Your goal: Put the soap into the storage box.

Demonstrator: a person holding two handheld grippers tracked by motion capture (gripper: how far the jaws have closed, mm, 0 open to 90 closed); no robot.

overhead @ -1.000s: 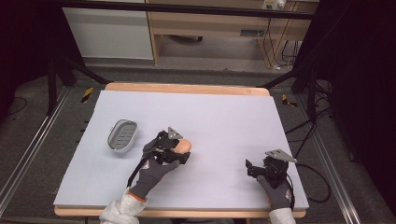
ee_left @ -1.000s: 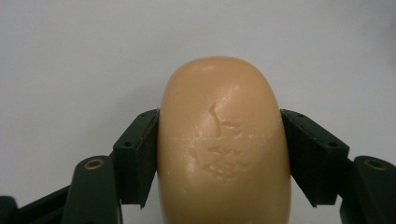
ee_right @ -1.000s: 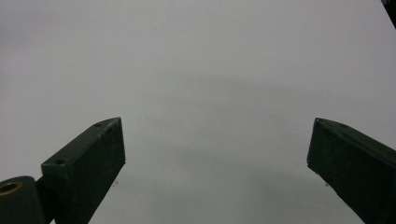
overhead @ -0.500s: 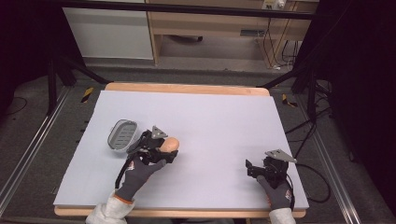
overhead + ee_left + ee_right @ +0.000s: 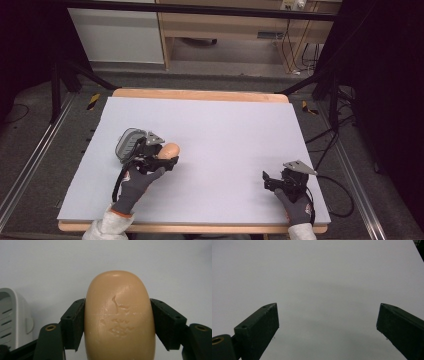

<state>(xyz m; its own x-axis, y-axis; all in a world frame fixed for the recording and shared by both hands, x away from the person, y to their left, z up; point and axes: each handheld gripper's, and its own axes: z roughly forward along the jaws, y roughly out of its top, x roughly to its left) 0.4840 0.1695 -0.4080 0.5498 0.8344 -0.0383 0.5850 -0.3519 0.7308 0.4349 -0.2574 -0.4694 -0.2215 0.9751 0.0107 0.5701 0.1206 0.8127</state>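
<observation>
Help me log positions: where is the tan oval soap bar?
The tan oval soap bar sits clamped in the left gripper, at the table's left in the high view, just right of the grey slotted soap dish.

Soap bar (image 5: 119, 317): waxy tan, smooth with soft sheen, shallow stamped marks and small scuffs. Soap dish (image 5: 11, 317): light grey plastic, matt, slotted. Table (image 5: 240, 125): matt pale sheet on top, bare wood along edges. Left gripper (image 5: 117, 322) pads: black, matt. Gloves (image 5: 135, 182): grey knit cloth.
</observation>
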